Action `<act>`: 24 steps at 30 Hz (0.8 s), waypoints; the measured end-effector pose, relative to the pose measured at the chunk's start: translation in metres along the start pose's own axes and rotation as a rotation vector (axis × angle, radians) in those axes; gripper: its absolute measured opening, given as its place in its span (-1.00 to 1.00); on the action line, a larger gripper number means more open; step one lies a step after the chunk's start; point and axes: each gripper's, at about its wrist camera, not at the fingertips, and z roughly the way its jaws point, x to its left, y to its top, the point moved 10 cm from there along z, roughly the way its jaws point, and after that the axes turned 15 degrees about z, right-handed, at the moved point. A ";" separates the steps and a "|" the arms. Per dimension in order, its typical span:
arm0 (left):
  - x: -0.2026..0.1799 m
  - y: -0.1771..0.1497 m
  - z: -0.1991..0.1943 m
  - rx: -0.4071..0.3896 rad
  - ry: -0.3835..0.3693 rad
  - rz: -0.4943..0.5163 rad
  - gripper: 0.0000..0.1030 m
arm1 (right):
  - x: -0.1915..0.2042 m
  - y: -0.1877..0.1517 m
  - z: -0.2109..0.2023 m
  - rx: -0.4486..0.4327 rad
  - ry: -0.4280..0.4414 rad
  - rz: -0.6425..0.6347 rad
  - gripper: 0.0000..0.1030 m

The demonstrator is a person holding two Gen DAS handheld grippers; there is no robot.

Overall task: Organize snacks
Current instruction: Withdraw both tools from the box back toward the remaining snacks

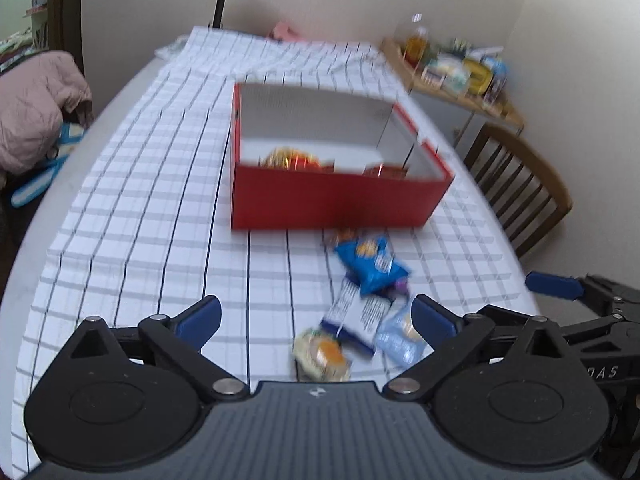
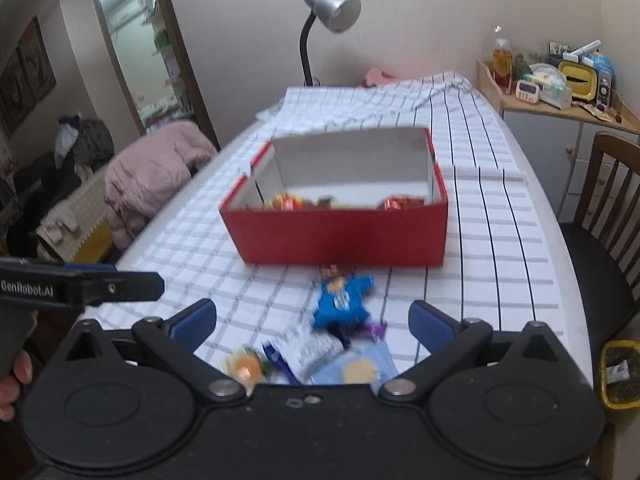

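1. left gripper (image 1: 316, 316): jaws spread wide, nothing between the pads. it sits at the bottom of the left wrist view, above the checked tablecloth (image 1: 160, 184).
2. right gripper (image 2: 312, 320): jaws likewise spread wide and holding nothing, at the bottom of the right wrist view.
3. red box (image 1: 336, 200): centre of the frame in both views, lid off, white inside. a few orange and red wrapped snacks (image 1: 292, 159) lie against its near wall.
4. loose snacks on the cloth, just below the box in the frame: a blue packet (image 1: 370, 262) nearest the box; below it a white and navy packet (image 1: 356, 314); a pale blue packet (image 1: 400, 336) at lower right of the group; a yellowish packet (image 1: 320, 354) at lower left. they overlap or touch; the blur hides exact edges.
5. neither gripper touches any packet.
6. surroundings: desk lamp (image 2: 328, 12) at top centre, wooden chair (image 2: 608, 208) at right edge, pink jacket (image 2: 152, 160) at left.
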 end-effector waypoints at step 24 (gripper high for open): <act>-0.014 -0.062 0.093 0.287 -0.016 0.030 0.98 | -0.038 -0.064 0.073 0.223 -0.058 -0.113 0.96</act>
